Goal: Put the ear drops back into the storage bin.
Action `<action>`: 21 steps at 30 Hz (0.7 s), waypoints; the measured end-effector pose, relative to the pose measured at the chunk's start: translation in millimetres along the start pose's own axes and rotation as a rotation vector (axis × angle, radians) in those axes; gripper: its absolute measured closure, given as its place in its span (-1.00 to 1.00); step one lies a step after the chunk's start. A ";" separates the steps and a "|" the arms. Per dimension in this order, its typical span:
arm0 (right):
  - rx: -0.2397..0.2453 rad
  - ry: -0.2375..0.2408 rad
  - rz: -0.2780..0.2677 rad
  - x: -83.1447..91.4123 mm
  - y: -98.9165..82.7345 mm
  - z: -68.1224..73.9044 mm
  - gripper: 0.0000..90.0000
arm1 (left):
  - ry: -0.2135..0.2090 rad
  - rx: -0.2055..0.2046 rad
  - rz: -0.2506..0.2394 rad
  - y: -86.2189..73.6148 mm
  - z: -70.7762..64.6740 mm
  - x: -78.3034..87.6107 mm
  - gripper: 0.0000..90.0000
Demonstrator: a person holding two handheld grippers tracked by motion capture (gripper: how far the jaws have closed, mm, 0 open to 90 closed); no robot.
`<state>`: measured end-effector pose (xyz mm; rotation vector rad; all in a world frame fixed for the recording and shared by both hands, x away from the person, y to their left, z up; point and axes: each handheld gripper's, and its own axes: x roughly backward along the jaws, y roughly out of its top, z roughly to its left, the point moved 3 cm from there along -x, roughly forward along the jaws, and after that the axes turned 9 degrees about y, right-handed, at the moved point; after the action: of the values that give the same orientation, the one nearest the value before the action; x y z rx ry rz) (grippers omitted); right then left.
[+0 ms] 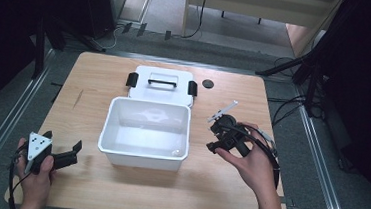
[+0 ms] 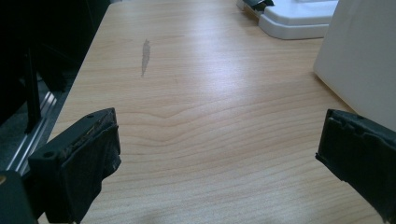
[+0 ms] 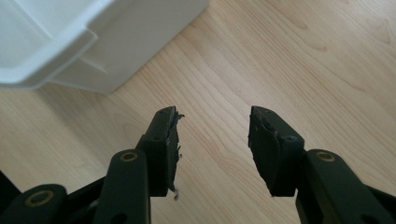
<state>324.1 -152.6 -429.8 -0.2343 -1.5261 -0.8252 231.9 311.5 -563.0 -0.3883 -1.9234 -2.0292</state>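
A white plastic bin [image 1: 141,158] stands open in the middle of the wooden table [image 1: 100,75]. Its white lid [image 1: 160,90], with a black handle and black latches, lies flat just behind it. My left gripper [image 1: 74,155] rests near the front left corner, left of the bin, pointing toward it. In the left gripper view the left gripper [image 2: 219,130] is wide open over bare wood, with the bin's wall [image 2: 359,60] at the right. My right gripper [image 1: 211,137] hovers close to the bin's right side. In the right gripper view the right gripper [image 3: 214,119] is open and holds nothing, the bin's corner [image 3: 93,42] above it.
A small black disc [image 1: 207,83] lies on the table right of the lid. A grey streak [image 2: 145,56] marks the wood at the left. The table edges drop to a grey floor with metal rails and cables.
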 end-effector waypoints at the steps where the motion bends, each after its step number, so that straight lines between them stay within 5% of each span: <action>1: -0.014 -0.002 -0.008 -1.2 -3.9 -1.7 0.16 | 0.000 -0.001 0.000 0.0 0.0 0.0 -1.00; 11: -0.109 -0.008 -0.099 -17.1 -40.5 -20.0 0.17 | 0.001 -0.005 0.001 0.0 -0.2 0.2 -1.00; 21: -0.224 0.021 -0.235 -33.9 -74.1 -32.2 -0.06 | 0.000 -0.004 0.003 -0.2 -0.4 0.3 -1.00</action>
<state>310.2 -214.6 -490.2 -0.2123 -1.4590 -1.1838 231.6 311.0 -563.1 -0.3927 -1.9177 -2.0315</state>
